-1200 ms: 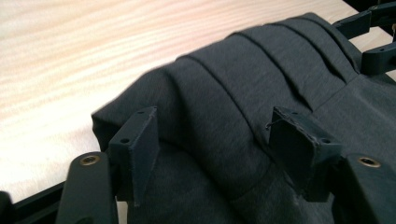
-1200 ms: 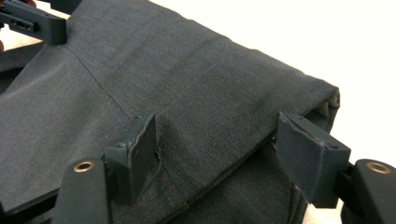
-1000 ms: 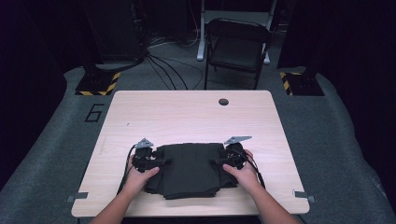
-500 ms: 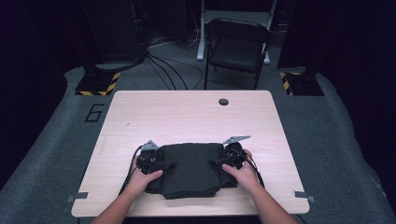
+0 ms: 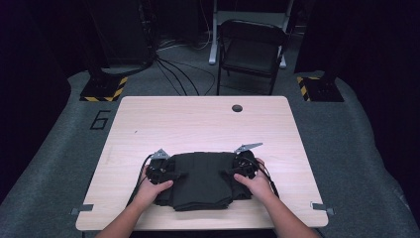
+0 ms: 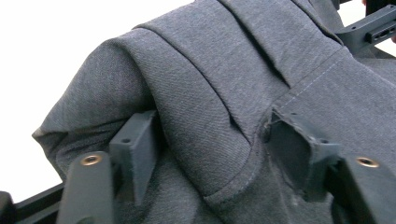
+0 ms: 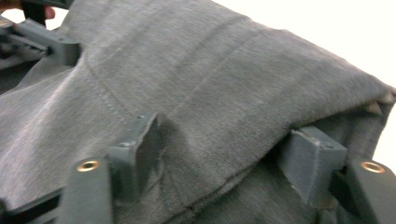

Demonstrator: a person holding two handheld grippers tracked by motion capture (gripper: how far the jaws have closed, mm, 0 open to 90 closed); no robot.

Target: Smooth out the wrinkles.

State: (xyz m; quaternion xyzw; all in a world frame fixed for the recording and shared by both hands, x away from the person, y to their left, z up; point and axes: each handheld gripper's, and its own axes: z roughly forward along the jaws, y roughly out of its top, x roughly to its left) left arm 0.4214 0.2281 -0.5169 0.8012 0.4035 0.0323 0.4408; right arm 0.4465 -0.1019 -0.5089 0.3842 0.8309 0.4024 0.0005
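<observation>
A folded dark grey garment [image 5: 200, 181] lies on the near part of the wooden table [image 5: 198, 124]. My left gripper [image 5: 171, 176] is at its left edge and my right gripper [image 5: 233, 173] at its right edge, each held in a hand. In the left gripper view the jaws have just been closing, and a thick fold of the garment [image 6: 210, 93] fills the gap of my left gripper [image 6: 210, 140], both pads against it. In the right gripper view the garment's [image 7: 210, 84] folded edge is bunched between the pads of my right gripper [image 7: 224, 144], which have also just been closing.
A round cable hole [image 5: 237, 107] sits near the table's far edge. A dark folding chair [image 5: 252, 49] stands beyond the table, with cables on the floor. Yellow-and-black striped stand bases [image 5: 104, 89] flank the far corners. The far half of the tabletop is bare wood.
My left gripper has shifted slightly inward onto the garment's left edge. Both hands otherwise stay at the garment's sides, and the garment lies where it was.
</observation>
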